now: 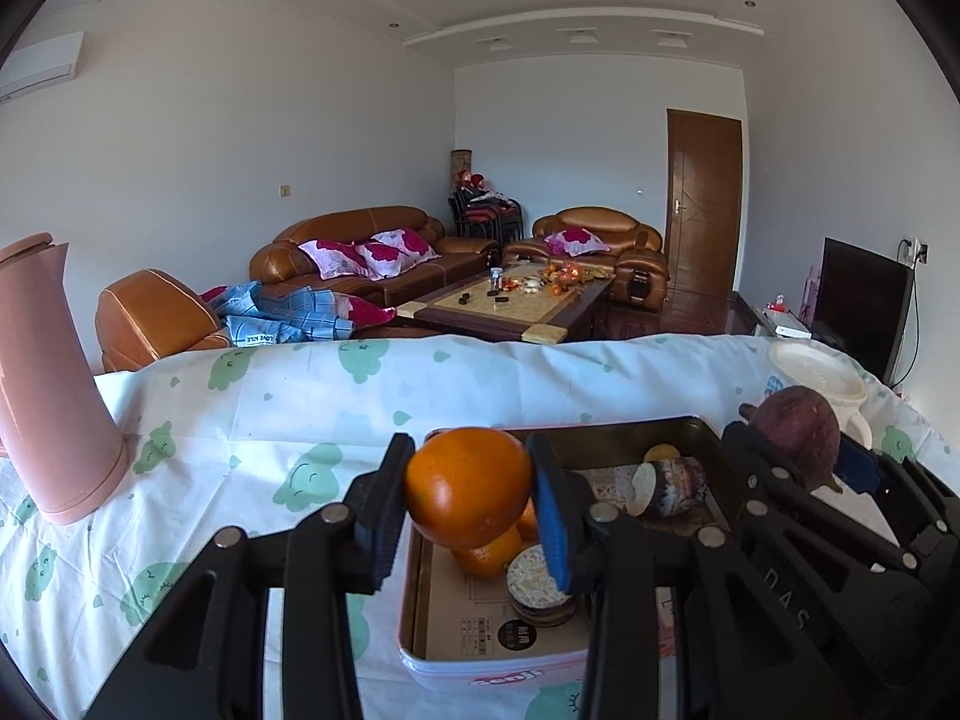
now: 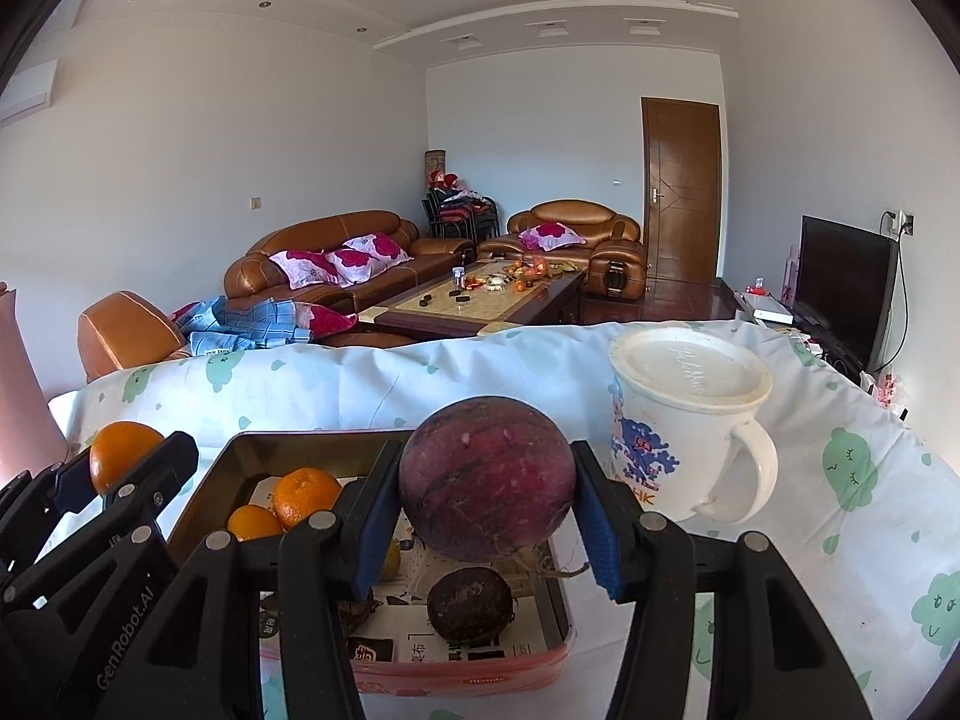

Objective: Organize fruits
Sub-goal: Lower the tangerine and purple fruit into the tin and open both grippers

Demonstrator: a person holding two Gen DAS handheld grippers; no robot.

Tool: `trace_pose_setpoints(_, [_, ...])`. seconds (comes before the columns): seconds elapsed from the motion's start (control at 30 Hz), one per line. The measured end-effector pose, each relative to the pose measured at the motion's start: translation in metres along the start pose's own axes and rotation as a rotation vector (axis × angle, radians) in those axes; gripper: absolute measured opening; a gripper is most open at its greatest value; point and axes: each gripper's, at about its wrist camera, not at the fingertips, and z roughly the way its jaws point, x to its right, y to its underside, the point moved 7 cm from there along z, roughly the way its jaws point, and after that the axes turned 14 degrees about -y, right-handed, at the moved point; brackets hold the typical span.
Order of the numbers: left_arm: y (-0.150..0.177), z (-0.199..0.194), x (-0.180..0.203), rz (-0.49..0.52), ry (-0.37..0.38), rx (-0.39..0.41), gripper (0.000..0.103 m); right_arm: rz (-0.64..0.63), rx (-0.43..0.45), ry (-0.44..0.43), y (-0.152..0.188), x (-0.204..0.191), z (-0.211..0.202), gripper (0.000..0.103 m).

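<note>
1. My left gripper (image 1: 471, 489) is clamped on an orange (image 1: 468, 486), pads pressed to both its sides, and I hold it above the near left part of the tin tray (image 1: 420, 618).
2. My right gripper (image 2: 486, 501) is clamped on a dark purple round fruit (image 2: 487, 477), lifted over the tray's right half.
3. The tray sits on the table (image 1: 288, 414) near its front edge, on a cloth printed with green cartoon shapes.
4. Inside the tray I see two small oranges (image 2: 306, 495) toward its left side, a smaller dark purple fruit (image 2: 471, 605) near its front right corner, and printed paper lining the bottom.
5. A white lidded mug (image 2: 690, 420) stands just right of the tray, toward the table's far right corner.
6. A pink jug (image 1: 51, 384) stands at the table's left edge.
</note>
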Motion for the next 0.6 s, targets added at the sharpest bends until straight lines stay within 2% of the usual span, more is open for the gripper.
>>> trace_pose_setpoints(0.27, [0.005,0.02,0.009,0.013,0.012,-0.045,0.04,-0.009,-0.052,-0.026,0.001,-0.004,0.023,0.056])
trace_pose_setpoints(0.6, [0.009,0.036,0.008,0.022,-0.009,-0.1,0.04,-0.036,-0.135,-0.069,0.006,-0.011,0.048,0.056])
